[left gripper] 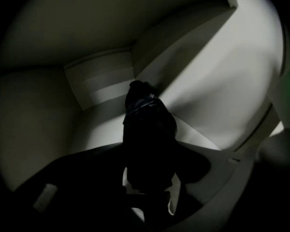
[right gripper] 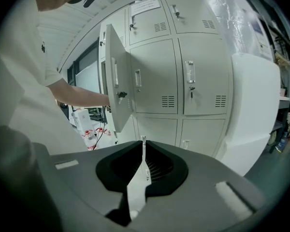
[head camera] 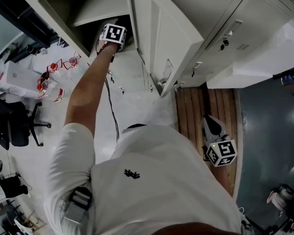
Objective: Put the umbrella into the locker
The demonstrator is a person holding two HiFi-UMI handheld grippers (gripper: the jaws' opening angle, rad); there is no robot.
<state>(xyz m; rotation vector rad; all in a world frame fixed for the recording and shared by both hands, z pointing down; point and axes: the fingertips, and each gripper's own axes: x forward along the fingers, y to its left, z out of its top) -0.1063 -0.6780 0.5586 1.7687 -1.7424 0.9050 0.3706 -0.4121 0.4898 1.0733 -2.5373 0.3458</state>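
Note:
The open locker compartment [head camera: 95,6] is dark inside, and its door [head camera: 161,43] swings out to the right. My left gripper [head camera: 115,31] reaches into it at arm's length. In the left gripper view the folded black umbrella [left gripper: 147,124] lies along the locker floor [left gripper: 99,124] toward the back corner, with the left gripper [left gripper: 150,180] shut on its near end. My right gripper [head camera: 213,127] hangs low at the person's right side, shut and holding nothing; its jaws [right gripper: 143,144] meet in a thin line.
More locker doors [right gripper: 183,71] fill the wall to the right of the open one. A black office chair [head camera: 14,126] and red-capped bottles [head camera: 49,84] stand on the floor at left. A black cable [head camera: 112,106] trails down from the left arm. A white panel [right gripper: 253,115] stands at right.

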